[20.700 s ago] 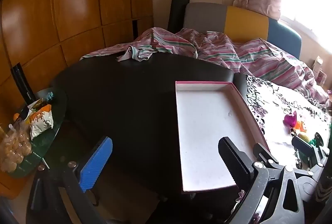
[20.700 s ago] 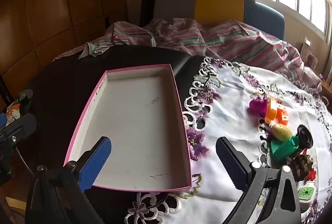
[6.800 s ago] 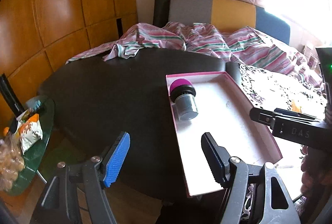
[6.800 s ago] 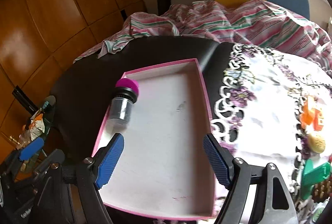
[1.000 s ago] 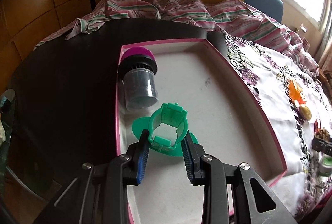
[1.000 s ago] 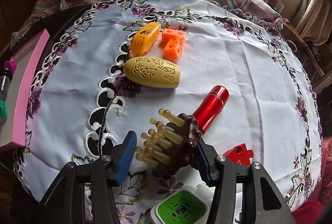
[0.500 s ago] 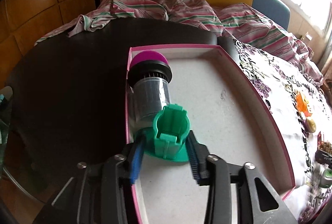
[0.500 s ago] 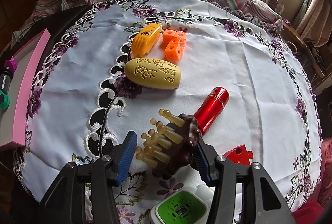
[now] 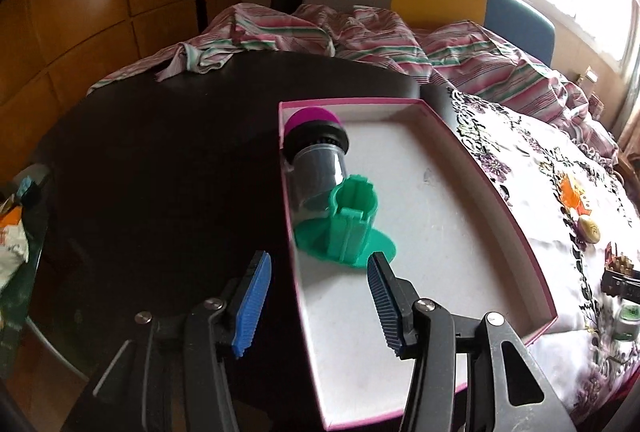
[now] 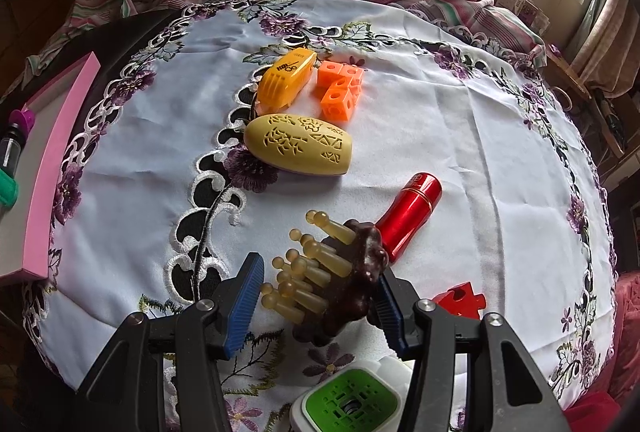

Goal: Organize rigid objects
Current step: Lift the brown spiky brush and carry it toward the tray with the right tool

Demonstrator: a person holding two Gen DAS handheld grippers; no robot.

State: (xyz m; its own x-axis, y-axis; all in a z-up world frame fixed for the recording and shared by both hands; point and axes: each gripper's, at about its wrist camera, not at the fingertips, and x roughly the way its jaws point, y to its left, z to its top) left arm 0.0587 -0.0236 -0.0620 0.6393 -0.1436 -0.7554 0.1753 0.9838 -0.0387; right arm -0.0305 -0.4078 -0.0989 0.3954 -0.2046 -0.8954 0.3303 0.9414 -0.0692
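In the left wrist view a green plastic holder stands in the pink-rimmed white tray, touching a clear bottle with a black and magenta cap. My left gripper is open and empty just short of the holder. In the right wrist view my right gripper straddles a dark brown massage comb with amber pegs. The right pad touches the comb; the left pad stands a little off the pegs.
On the embroidered white cloth lie a red cylinder, a yellow perforated oval case, an orange case, orange cubes, a red puzzle piece and a green-white device. The tray's pink edge is far left.
My left gripper has let go of the green holder in the tray, opened and drawn back. My right gripper has held its place around the comb.
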